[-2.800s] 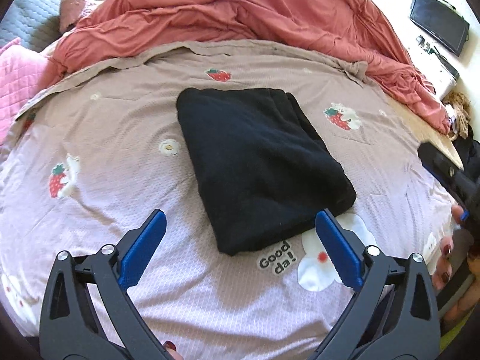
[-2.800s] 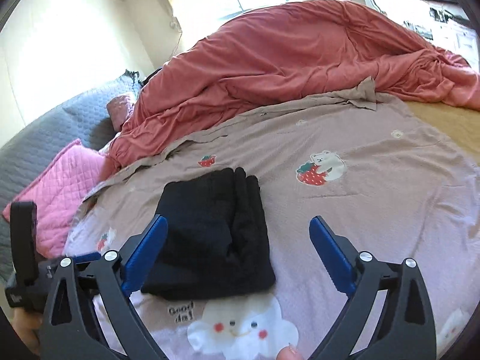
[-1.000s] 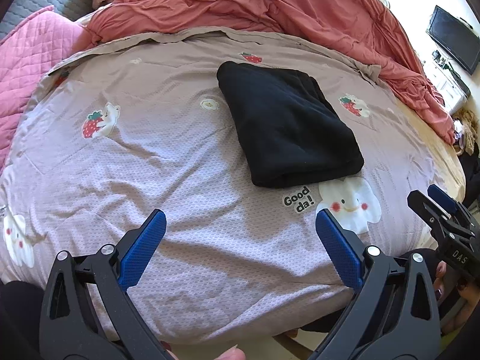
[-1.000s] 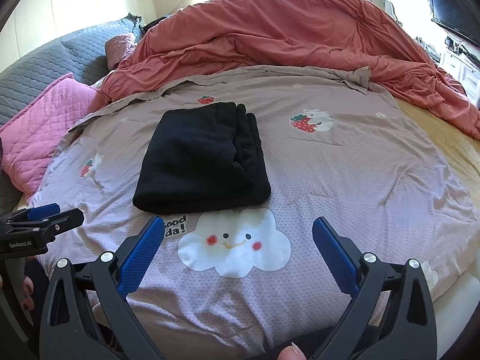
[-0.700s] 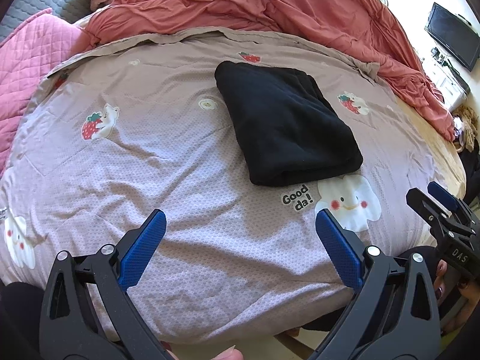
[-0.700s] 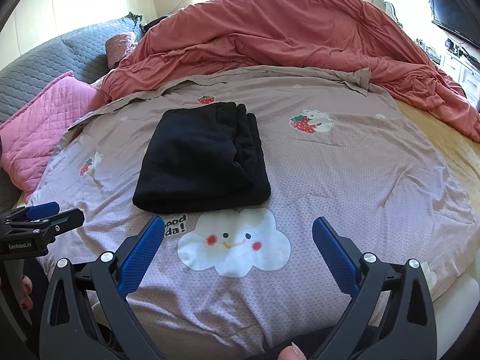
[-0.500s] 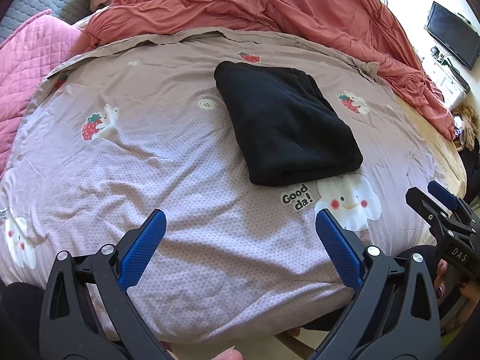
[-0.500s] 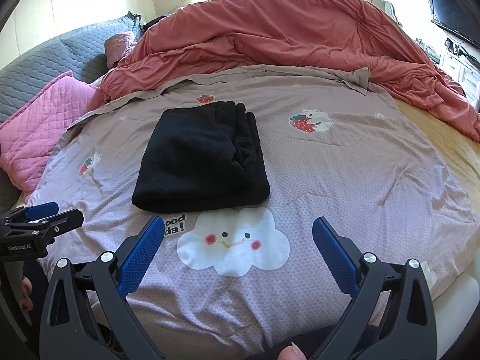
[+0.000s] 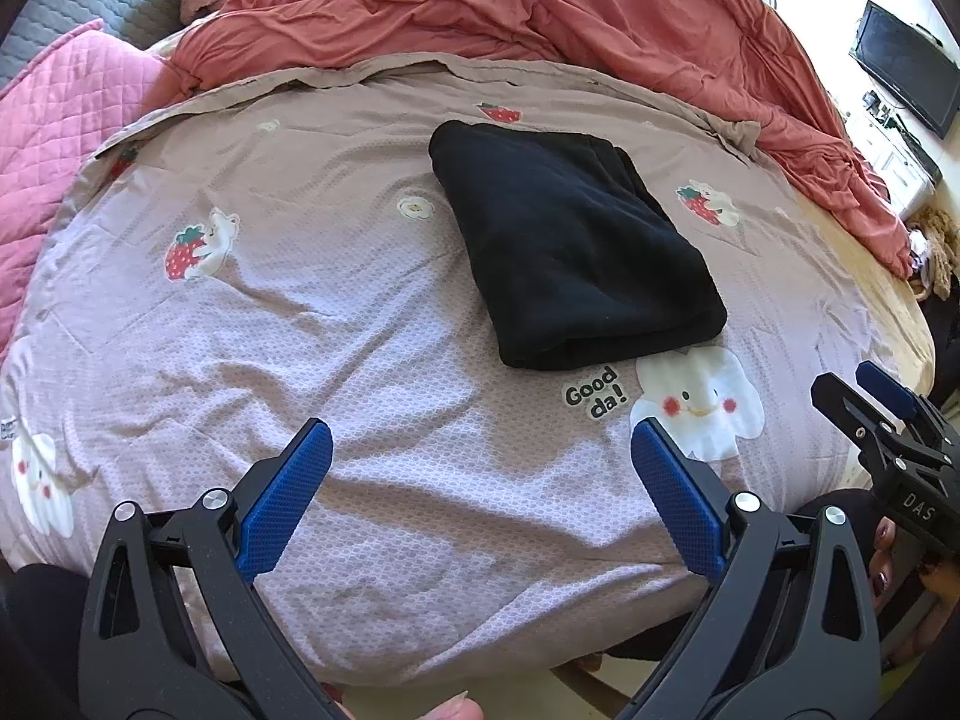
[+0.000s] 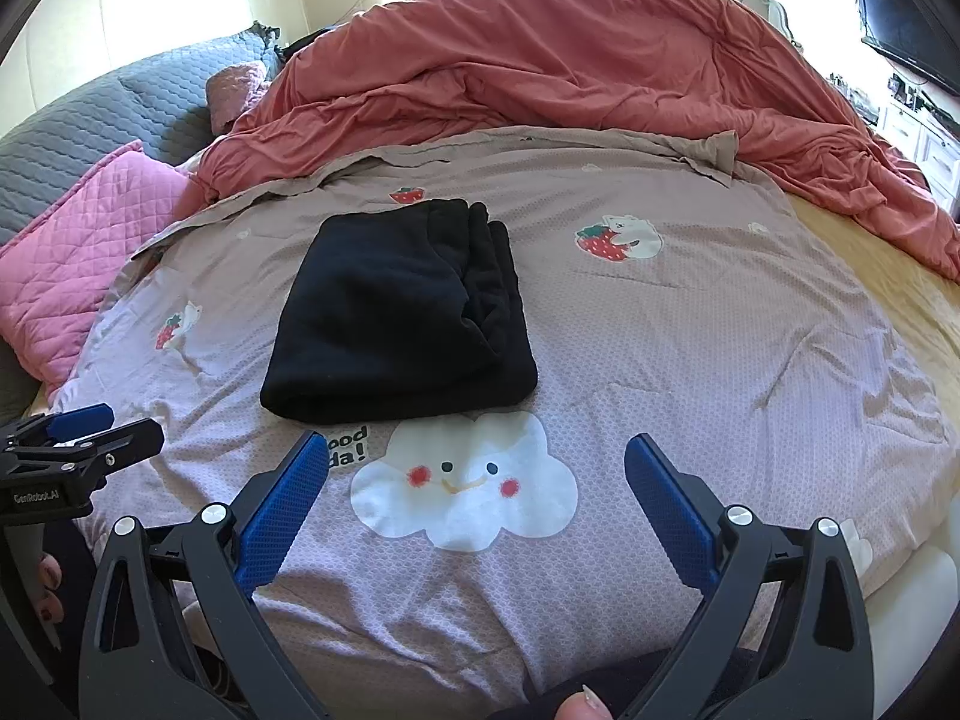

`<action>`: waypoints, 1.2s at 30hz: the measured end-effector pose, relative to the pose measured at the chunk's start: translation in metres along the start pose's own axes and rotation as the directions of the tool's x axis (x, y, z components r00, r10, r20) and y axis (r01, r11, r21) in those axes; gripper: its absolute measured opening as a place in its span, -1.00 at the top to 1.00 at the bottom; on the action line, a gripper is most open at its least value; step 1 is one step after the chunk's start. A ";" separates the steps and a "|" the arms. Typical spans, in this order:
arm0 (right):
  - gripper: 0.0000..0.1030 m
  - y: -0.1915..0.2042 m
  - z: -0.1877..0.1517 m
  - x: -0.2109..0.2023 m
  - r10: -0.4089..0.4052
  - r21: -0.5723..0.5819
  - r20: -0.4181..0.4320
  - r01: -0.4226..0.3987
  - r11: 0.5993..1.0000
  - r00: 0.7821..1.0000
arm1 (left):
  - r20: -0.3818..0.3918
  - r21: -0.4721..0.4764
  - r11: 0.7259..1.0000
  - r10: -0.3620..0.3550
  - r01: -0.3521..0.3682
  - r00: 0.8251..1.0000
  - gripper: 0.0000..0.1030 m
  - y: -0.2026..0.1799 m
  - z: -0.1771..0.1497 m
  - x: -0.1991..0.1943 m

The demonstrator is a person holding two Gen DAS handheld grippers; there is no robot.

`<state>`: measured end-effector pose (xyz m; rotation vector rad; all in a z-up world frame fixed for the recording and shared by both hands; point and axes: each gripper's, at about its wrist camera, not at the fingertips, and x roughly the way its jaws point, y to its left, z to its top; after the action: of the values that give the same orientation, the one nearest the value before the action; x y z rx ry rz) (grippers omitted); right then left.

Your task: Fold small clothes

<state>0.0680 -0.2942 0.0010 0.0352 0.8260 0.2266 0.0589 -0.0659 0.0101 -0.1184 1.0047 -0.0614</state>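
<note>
A black garment lies folded into a thick rectangle on the mauve printed bedcover, its stacked edges along the right side. My left gripper hangs open near the bed's front edge, well short of the garment, with nothing between its blue pads. My right gripper is also open and empty, above the white cloud print just in front of the garment. The other gripper shows at each view's edge, the right gripper and the left gripper.
A rumpled salmon duvet is heaped across the back of the bed. Pink quilted pillows and a grey headboard lie to the left. A dark screen hangs on the right wall. A person's hand holds the right gripper.
Both grippers have drawn back from the folded garment toward the bed's front edge since 2.8 s ago; over the last second they have barely moved. The garment stays put.
</note>
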 end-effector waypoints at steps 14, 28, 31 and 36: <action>-0.91 -0.011 -0.001 -0.004 -0.030 0.042 0.007 0.030 0.999 1.000 | -0.024 0.004 0.999 -0.043 0.043 0.999 -0.82 -0.004 -0.001 0.001; -0.91 -0.219 -0.051 -0.084 -0.504 0.471 0.027 0.434 0.768 0.863 | -0.060 -0.278 0.943 0.170 -0.180 0.984 -0.82 0.169 0.023 0.009; -0.91 -0.309 -0.109 -0.100 -0.629 0.610 -0.133 0.564 0.557 0.766 | -0.113 -0.367 0.870 0.309 -0.329 0.944 -0.82 0.243 0.030 0.008; -0.91 -0.417 -0.200 -0.118 -0.676 0.669 -0.400 0.701 0.247 0.619 | -0.202 -0.489 0.688 0.509 -0.536 0.837 -0.82 0.366 0.031 -0.006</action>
<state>-0.0784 -0.7377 -0.0987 0.5015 0.8392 -1.0532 0.0811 0.3000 -0.0152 -0.3328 1.0529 0.7599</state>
